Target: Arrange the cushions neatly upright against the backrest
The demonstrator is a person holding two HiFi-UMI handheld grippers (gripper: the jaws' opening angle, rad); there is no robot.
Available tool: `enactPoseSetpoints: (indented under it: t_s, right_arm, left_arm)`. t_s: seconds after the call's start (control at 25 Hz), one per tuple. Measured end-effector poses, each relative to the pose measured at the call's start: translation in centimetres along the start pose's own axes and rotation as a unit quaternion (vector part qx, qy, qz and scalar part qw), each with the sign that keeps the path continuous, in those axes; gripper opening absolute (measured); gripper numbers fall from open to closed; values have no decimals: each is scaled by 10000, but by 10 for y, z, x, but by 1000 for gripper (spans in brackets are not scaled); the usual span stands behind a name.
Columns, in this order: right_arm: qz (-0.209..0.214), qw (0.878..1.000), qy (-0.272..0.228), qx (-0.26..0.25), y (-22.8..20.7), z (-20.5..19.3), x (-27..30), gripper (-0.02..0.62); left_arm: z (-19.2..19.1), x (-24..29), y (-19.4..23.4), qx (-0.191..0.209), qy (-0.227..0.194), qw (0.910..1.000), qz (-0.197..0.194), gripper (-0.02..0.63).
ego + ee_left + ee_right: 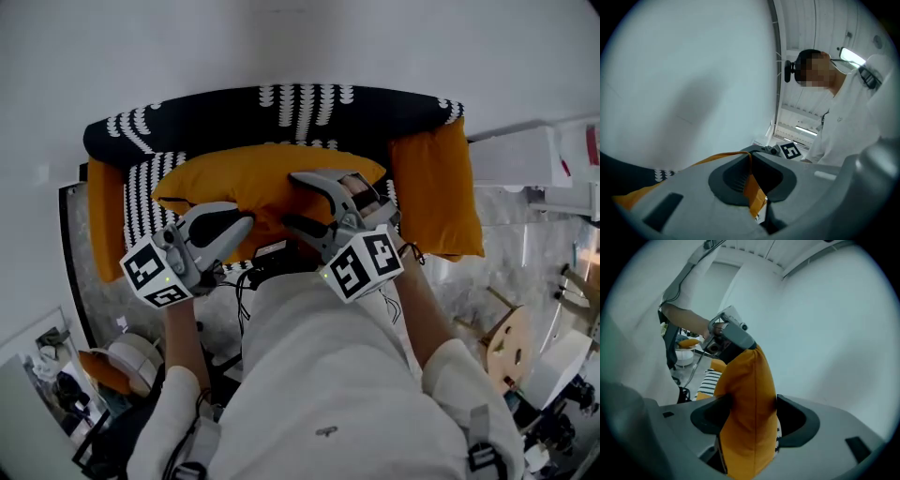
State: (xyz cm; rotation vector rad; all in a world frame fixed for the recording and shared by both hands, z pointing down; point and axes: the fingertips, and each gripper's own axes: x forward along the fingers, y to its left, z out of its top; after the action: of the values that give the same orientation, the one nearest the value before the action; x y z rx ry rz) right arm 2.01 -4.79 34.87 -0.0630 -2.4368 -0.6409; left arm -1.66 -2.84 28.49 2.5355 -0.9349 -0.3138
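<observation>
A large orange cushion (262,178) hangs lifted over the seat of a black-and-white patterned sofa (281,111). My left gripper (246,223) is shut on the cushion's thin seam edge (754,192) at its near left end. My right gripper (292,200) stands wide around the cushion's thick right part (745,394), whose fabric fills the gap and touches both pads. In the right gripper view the left gripper (733,336) shows at the cushion's far end. A second orange cushion (441,187) stands upright at the sofa's right end, and a third (105,220) at its left end.
A white wall rises behind the sofa. A white cabinet (525,155) stands to the right, with a round wooden stool (511,342) below it. White rolls and clutter (131,356) lie on the floor at lower left. Cables hang near my body.
</observation>
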Motion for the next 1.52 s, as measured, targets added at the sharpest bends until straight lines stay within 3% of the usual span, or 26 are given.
enactPoseSetpoints:
  t_s: [0.12,0.24,0.36,0.56,0.76,0.92,1.0,1.08,1.2,1.32,1.44,1.52]
  right_arm:
    - [357,9988,33,332,10,-13,-9,265]
    - [23,9973,124,724,12,-19,-7,159]
    - [-429,9906,171,1289,11,-25,-10,114]
    - [-952,9611,-99,2590,10,-47,-32,91]
    - [-1751,9265,-213,3323,-5,-68,-61,84]
    - [-2154,9099,-375,3525,-20,-82,-100,78]
    - [-2298,9035,-422,3594,-22,-89,-118,75]
    - [-2455,8974,-436,3640,-22,-98,-134,74]
    - [-2641,8957,-421,3551,-20,-104,-159,74]
    - [-2724,9033,-266,3303,-13,-105,-180,74]
    - [-2720,9140,-74,3010,0,-105,-196,74]
    - [-2735,9171,24,2902,10,-105,-207,74]
  left_arm:
    - [-8,21,-5,36,165,9997,-168,26]
    - [-13,24,-4,-69,221,9995,-193,28]
    - [-18,30,-5,-126,241,9994,-198,34]
    - [-25,56,-11,-148,135,9997,-172,57]
    - [-15,61,-10,-565,-491,9971,-144,77]
    - [-30,59,17,-867,-480,9934,578,78]
    - [-46,62,40,-1066,-349,9881,1052,95]
    - [-65,71,61,-1381,-177,9805,1385,172]
    - [-99,90,83,-2443,-238,9564,1584,239]
    - [-112,108,94,-3263,-588,9299,1590,278]
    - [-97,125,101,-3550,-684,9234,1292,290]
    - [-97,144,101,-3677,-414,9234,1020,298]
